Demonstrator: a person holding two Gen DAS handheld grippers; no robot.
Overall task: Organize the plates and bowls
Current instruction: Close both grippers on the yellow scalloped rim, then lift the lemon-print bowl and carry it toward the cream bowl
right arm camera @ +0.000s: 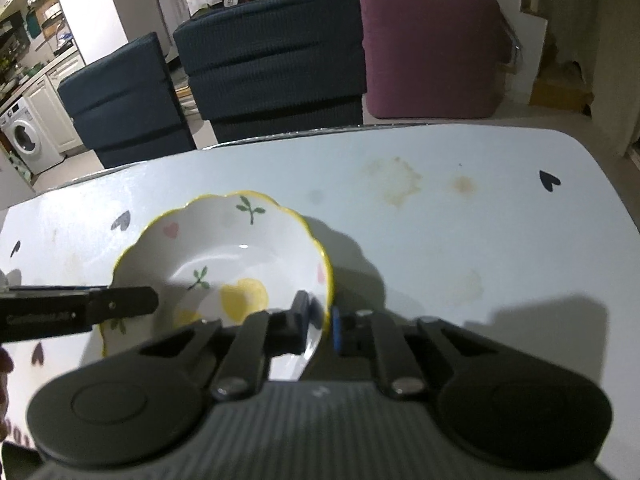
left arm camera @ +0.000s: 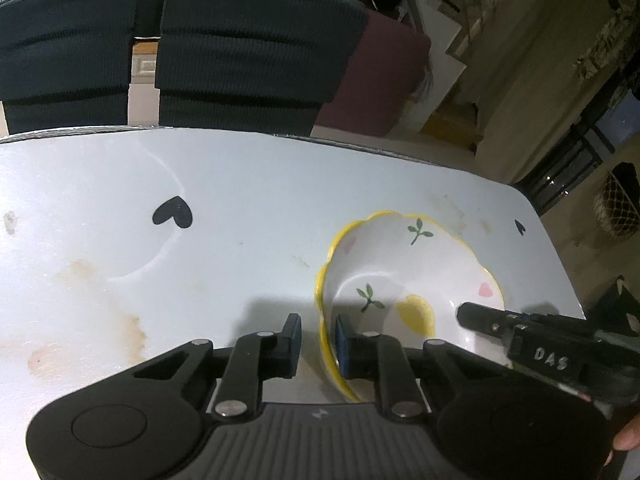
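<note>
1. Here, a white bowl (left arm camera: pixel 408 276) with a scalloped yellow rim sits on the pale blue table (left arm camera: pixel 240 200), towards the table's right end in the left wrist view.
2. The bowl's inside is painted with green sprigs, pink hearts and yellow heart shapes.
3. The left gripper (left arm camera: pixel 318 334) has its 2 fingers astride the bowl's near left rim: 1 finger outside the wall, the other, with a blue pad (left arm camera: pixel 343 346), inside it.
4. Its jaws stand narrow. The inner pad lies against the wall; a sliver of gap seems to show on the outer side, so I cannot tell whether the grip is fully tight.
5. The right gripper (right arm camera: pixel 318 322) straddles the opposite rim: the dark finger (right arm camera: pixel 300 312) is inside the bowl, the blue-padded finger just outside.
6. Its jaws are likewise nearly closed with the rim between them, and the pads look to be pressing on it.
7. Each camera sees the other gripper's finger reaching over the bowl's far side.
8. The tabletop carries dark heart stickers (left arm camera: pixel 173 212) and brownish stains (right arm camera: pixel 394 178).
9. Behind the table stand 2 dark blue chairs (right arm camera: pixel 276 60) and a maroon seat (right arm camera: pixel 432 52); a washing machine (right arm camera: pixel 24 136) shows at the far left of the right wrist view.
10. A bit of a hand (left arm camera: pixel 628 438) shows at the lower right edge of the left wrist view.
</note>
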